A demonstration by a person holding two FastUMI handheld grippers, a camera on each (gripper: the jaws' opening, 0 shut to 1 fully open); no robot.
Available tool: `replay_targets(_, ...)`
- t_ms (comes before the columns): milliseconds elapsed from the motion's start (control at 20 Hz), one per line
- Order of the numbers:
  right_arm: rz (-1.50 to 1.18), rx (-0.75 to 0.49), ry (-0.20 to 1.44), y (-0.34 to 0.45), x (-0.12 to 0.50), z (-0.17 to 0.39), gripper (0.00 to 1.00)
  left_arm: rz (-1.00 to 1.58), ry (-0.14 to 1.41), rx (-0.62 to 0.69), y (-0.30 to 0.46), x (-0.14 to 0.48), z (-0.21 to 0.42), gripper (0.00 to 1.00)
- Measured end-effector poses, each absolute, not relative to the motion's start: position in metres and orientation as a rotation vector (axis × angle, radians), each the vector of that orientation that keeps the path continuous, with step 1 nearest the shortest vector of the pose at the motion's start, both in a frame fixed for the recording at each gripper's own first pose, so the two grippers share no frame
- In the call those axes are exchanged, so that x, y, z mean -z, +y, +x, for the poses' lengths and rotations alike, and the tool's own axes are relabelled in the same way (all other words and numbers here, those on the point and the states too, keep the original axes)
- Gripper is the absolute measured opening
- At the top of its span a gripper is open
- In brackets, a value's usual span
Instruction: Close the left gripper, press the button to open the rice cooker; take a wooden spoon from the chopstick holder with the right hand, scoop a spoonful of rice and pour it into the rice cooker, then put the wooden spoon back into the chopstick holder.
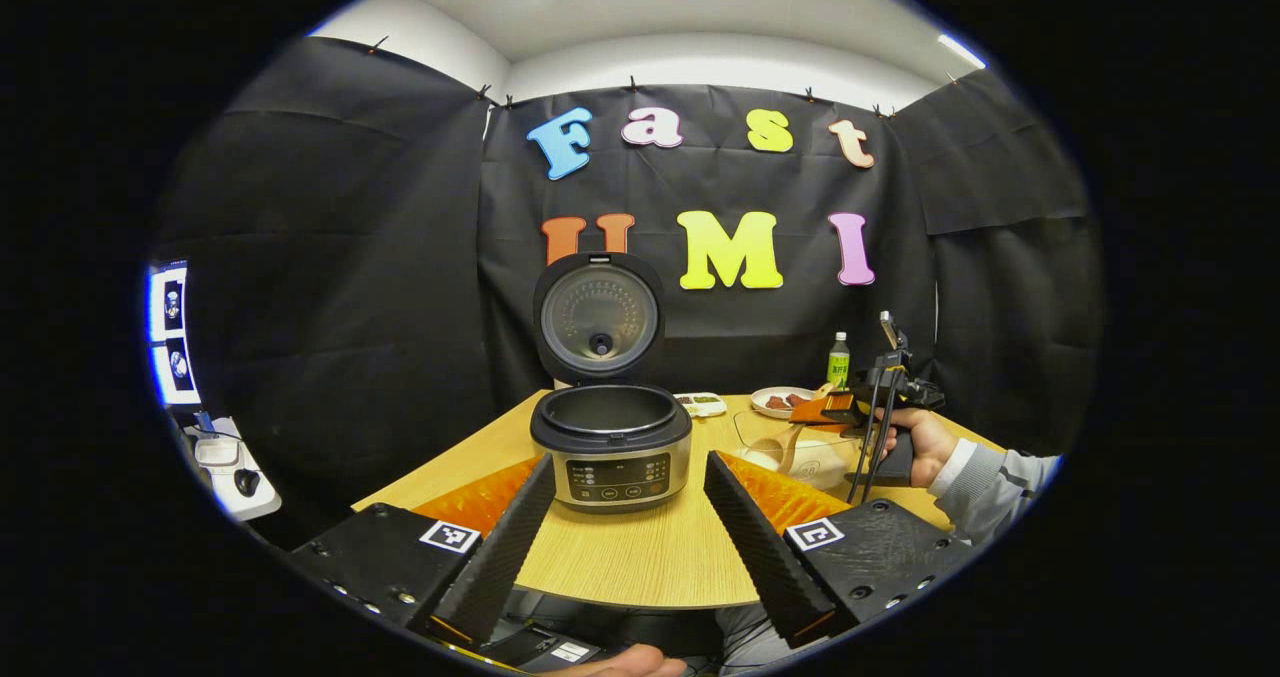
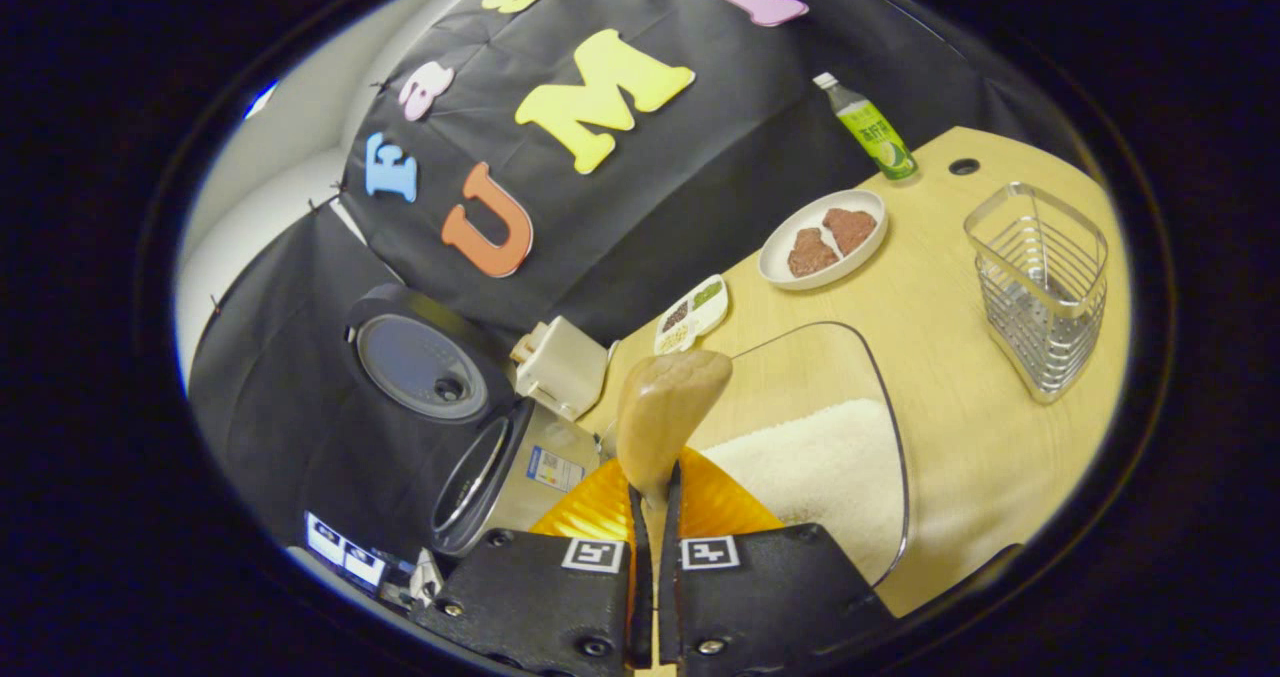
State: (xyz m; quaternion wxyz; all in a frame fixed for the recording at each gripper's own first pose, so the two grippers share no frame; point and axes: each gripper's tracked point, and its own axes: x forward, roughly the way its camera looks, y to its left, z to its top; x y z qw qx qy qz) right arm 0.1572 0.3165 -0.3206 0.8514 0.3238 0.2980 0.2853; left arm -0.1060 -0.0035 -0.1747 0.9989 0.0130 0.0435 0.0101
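1 glass bowl (image 2: 880,407) holds rice (image 2: 820,467)

The left gripper view is taken level from the near table edge, facing the back wall straight on, with the open rice cooker (image 1: 611,445) centred a little way off. The right gripper view is rolled hard to one side and aimed down over the rice container (image 2: 815,457), much nearer the table (image 2: 960,357). Shared between both: the rice cooker (image 2: 500,477), the meat plate (image 1: 780,400) (image 2: 823,238) and the green bottle (image 1: 838,361) (image 2: 868,127). The right gripper (image 1: 835,409) is caught from the left gripper view.
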Motion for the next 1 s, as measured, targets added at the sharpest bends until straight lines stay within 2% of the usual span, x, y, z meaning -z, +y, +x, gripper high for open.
replay_targets(300, 0.813, -0.508, 0.598, 0.285, 0.308, 0.167, 0.07, 0.013, 0.085, -0.03, 0.002, 0.176, -0.106, 0.96)
replay_targets(600, 0.988, -0.475, 0.599, 0.263, 0.298, 0.168, 0.07, 0.022, 0.097, -0.036, 0.002, 0.177, -0.106, 0.96)
replay_targets(1000, 1.441, -0.597, 0.606, 0.257, 0.249, 0.161, 0.07, 0.039, 0.09, -0.052, 0.01, 0.173, -0.111, 0.96)
